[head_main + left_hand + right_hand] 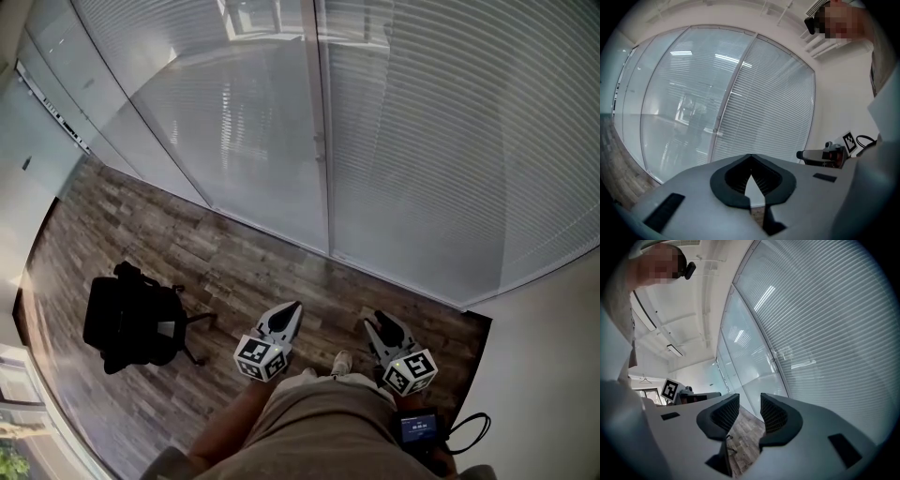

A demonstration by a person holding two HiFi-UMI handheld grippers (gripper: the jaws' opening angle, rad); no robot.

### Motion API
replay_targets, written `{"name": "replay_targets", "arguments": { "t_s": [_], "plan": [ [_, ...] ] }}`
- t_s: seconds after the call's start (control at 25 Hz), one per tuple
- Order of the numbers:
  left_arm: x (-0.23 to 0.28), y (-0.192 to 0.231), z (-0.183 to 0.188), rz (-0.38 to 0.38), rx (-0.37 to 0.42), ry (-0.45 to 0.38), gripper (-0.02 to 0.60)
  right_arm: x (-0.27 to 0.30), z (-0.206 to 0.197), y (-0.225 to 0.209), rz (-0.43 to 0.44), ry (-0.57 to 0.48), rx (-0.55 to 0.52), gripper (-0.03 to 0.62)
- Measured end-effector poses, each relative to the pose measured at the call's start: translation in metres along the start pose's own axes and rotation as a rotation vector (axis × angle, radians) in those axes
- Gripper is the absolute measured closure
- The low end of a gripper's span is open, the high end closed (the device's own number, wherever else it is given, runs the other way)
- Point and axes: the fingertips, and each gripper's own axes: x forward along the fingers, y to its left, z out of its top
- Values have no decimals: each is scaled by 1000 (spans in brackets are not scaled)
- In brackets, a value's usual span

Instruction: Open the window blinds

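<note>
Wood-plank floor runs under us up to the foot of a glass wall, and the window blinds hang lowered behind its panes, slats lying level across the full width. A slim metal post splits the glazing straight ahead of us.

For writing, we find only the black-and-white square markers on the cubes of both grippers. A small lit screen by our right hip carries print too small to read, and a black cable loops beside it.

Our left tongs are together at the tips with nothing between them. Our right tongs stand apart, holding nothing. Both point toward the glass and stop short of it.

Bare floor lies between the tongs and the bottom rail. A black office chair sits well apart on our left. A white wall closes in near our right tongs.
</note>
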Motion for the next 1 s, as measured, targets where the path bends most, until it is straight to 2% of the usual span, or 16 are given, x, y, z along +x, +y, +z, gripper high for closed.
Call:
{"name": "replay_targets", "arguments": {
  "t_s": [0.44,1.0],
  "plan": [
    [46,-4,-4,36,-16,-9,568,-1,7,-52,10,3,16,468],
    [94,34,12,57,-19,21,568,42,11,-92,1,42,56,468]
  ]
}}
